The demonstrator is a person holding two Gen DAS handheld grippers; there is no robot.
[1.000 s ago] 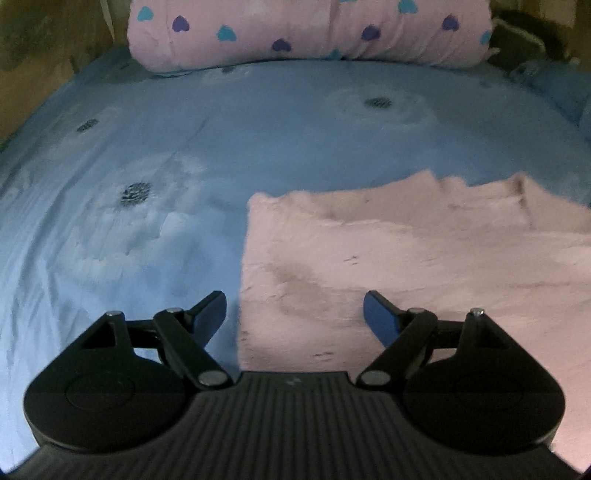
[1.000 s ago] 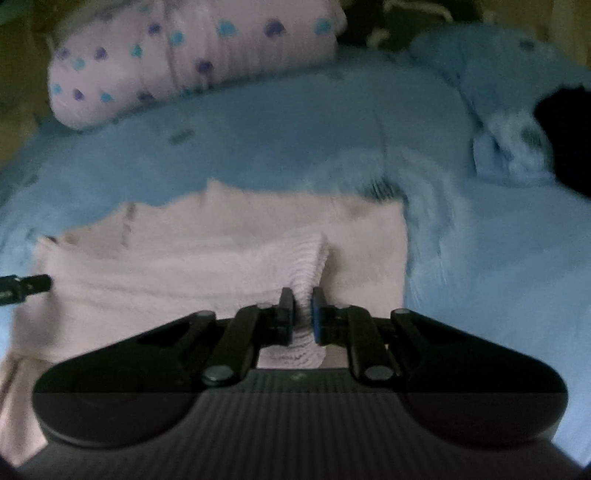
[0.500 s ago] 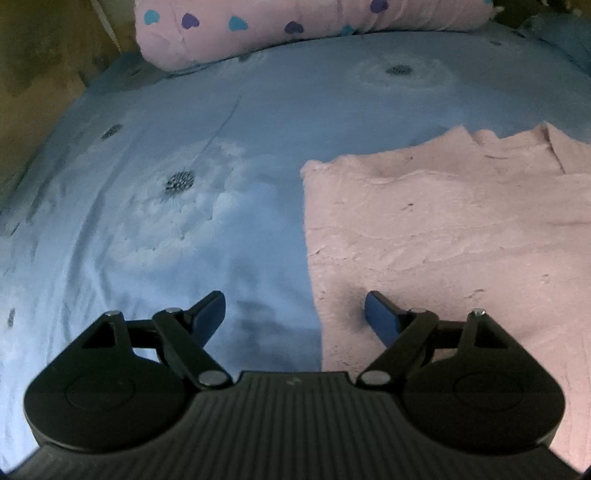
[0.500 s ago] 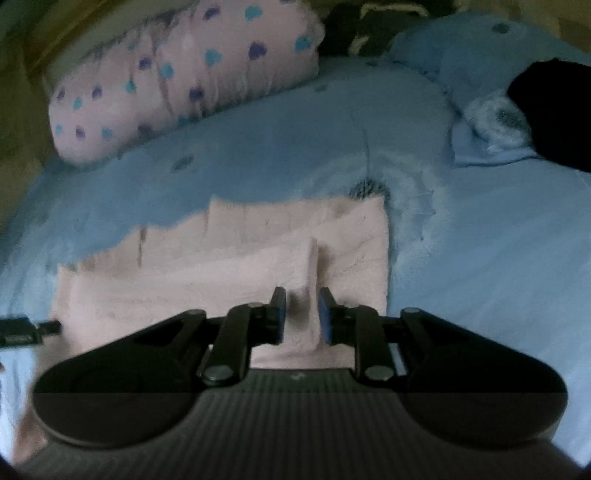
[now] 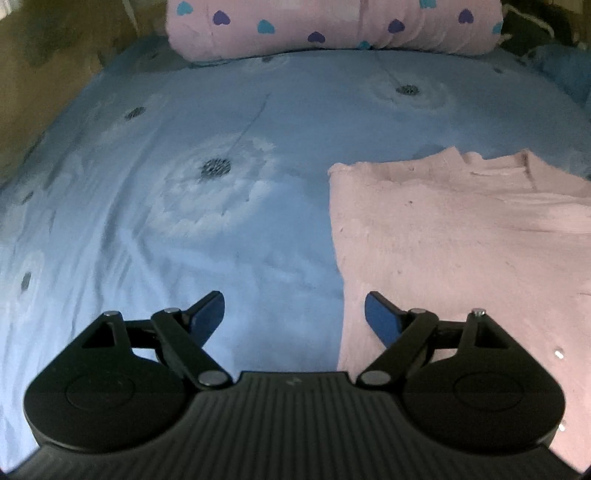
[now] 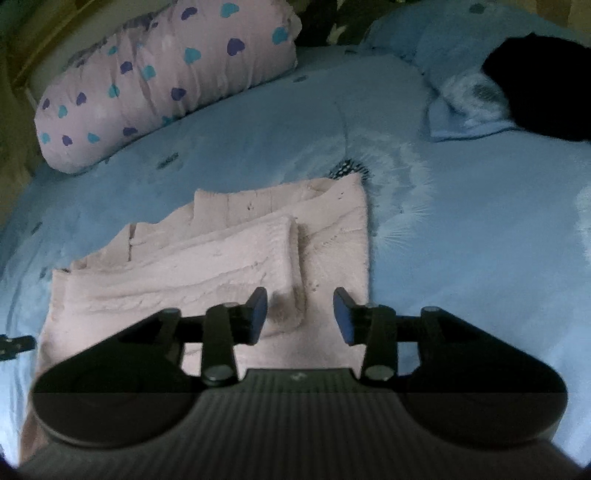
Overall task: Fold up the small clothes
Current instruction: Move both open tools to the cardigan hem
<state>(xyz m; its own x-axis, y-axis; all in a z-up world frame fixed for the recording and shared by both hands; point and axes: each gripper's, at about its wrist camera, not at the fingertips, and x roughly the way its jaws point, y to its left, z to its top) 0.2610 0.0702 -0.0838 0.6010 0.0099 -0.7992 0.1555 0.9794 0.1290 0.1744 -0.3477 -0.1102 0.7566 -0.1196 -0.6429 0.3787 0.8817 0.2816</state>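
Note:
A pale pink knitted garment (image 6: 229, 254) lies flat on the blue bedsheet (image 6: 461, 240), with its sleeve (image 6: 207, 262) folded across the body. My right gripper (image 6: 300, 314) hovers over the sleeve's cuff end; its jaws are opening and the pads touch nothing. In the left wrist view the same garment (image 5: 461, 251) fills the right side. My left gripper (image 5: 294, 314) stands wide open above the garment's left edge, empty, with bare bedsheet (image 5: 184, 221) under its left finger. The tip of the left gripper (image 6: 14, 345) shows at the left edge of the right wrist view.
A pink bolster pillow with hearts (image 5: 332, 29) (image 6: 166, 81) lies along the far side of the bed. A blue pillow (image 6: 454, 107) and a black item (image 6: 543, 88) sit at the far right. A brownish wall (image 5: 55, 55) borders the bed on the left.
My right gripper let go of the sleeve cuff, widened and pulled back. My left gripper drew left and up, off the garment's body to its left edge, staying open.

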